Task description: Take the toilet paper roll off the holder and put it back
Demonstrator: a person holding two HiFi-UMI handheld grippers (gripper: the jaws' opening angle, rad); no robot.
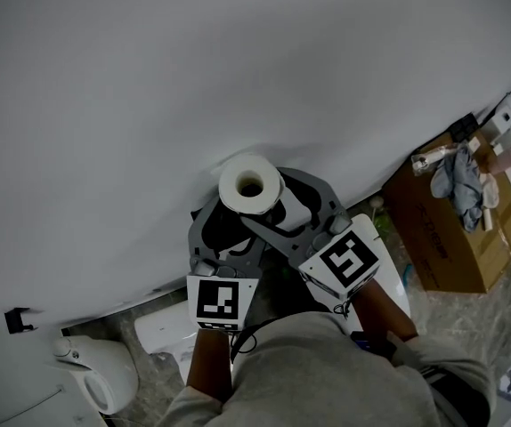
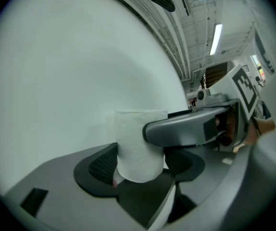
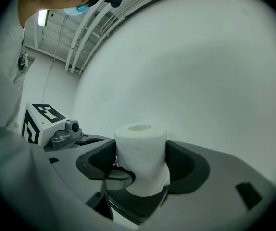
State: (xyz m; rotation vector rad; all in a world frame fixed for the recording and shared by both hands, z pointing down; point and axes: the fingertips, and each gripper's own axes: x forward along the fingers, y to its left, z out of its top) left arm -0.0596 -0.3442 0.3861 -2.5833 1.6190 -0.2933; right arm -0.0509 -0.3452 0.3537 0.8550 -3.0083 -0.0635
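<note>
Now, step: likely mid-carry; holder not in view.
Roll: toilet paper roll (image 1: 250, 185) upright, frame centre, before wall (image 1: 149, 78).
Left tongs (image 2: 139, 162): clenched on roll.
Right tongs (image 3: 140, 160): likewise clenched.
Next: align core with holder, seat, release.

The toilet paper roll (image 1: 264, 190) (image 3: 140, 153) is white, with a hollow core open at the top. It stands upright between the fingers (image 3: 183, 165) of the right gripper (image 3: 140, 173), touching both. Its lower part is also held between the fingers (image 2: 102, 165) of the left gripper (image 2: 140, 170).
</note>
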